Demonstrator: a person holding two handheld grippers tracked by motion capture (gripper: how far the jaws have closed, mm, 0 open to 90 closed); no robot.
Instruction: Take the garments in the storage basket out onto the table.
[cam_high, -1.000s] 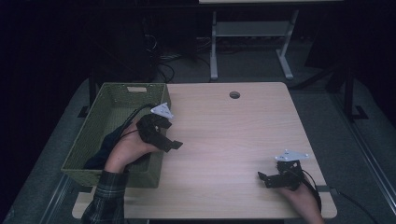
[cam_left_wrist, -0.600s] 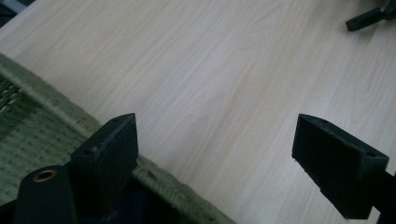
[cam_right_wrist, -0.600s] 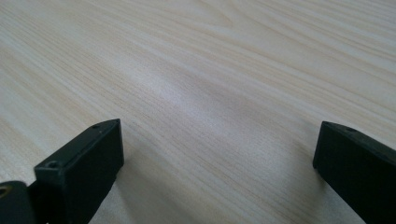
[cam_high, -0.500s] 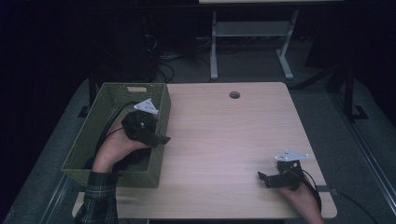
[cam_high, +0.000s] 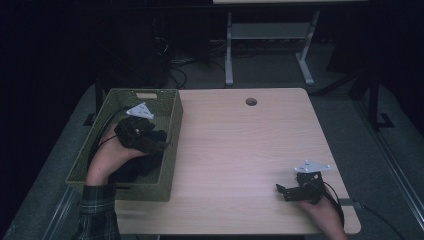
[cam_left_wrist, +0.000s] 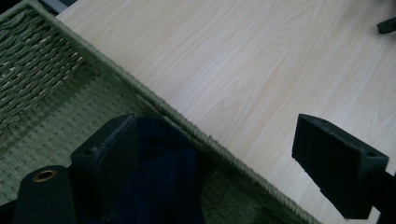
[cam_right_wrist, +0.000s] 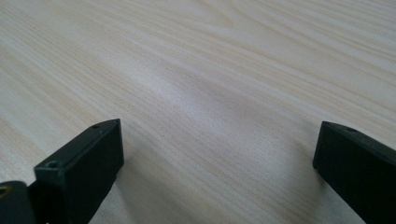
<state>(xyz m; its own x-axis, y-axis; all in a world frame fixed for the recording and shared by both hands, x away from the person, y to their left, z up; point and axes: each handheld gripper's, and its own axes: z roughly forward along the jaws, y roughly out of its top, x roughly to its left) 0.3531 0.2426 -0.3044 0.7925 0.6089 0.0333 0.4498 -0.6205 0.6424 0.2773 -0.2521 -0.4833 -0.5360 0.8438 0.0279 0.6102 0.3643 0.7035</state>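
Left claw (cam_high: 159, 145), jaws apart, hangs over the green basket (cam_high: 172, 131) at the counter's left edge, dark cloth (cam_left_wrist: 161, 182) directly beneath; right claw (cam_high: 282, 190), also apart, rests near the front-right corner.

Dark cloth (cam_left_wrist: 159, 182) cut off at bottom edge (left tool view), partly behind jaw.
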